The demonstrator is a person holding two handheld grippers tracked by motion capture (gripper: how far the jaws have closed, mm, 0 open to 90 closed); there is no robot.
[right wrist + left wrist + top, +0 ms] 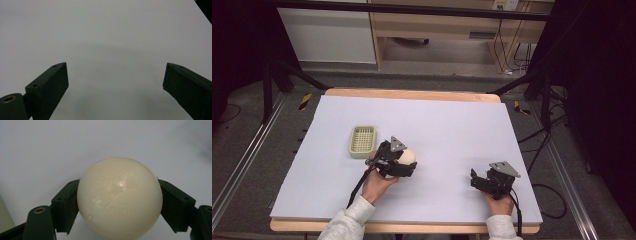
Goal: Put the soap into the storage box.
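- Cream and smooth, the ball [119,198] sits right between the two black jaws of your left tool [398,162], and both jaws press on its sides.
- So the grab looks done: your left tool is clamped on the ball.
- From the high view, the ball [407,156] is near the middle of the bench [452,120], a bit to the left, and just to the right of the little green basket [362,141].
- I cannot tell if the ball is lifted yet or if it rests on the grey sheet that covers the bench; it looks very low either way.
- What is left, I think: you lift the ball and carry it over to the basket, then let it go inside. That is my guess, because the basket is the one other thing close by, and it is empty.
- Your right tool [482,181] waits well apart, near the front right of the bench. Its jaws stand wide apart with nothing between them, just the bare grey sheet in front.
- How the ball looks: it is round and a bit shiny, with a small bright spot of light near the top. It has faint scuffs on its skin.
- It is wide, so your jaws hold it across its middle. A round, smooth thing like this may slip, so keep your squeeze steady.
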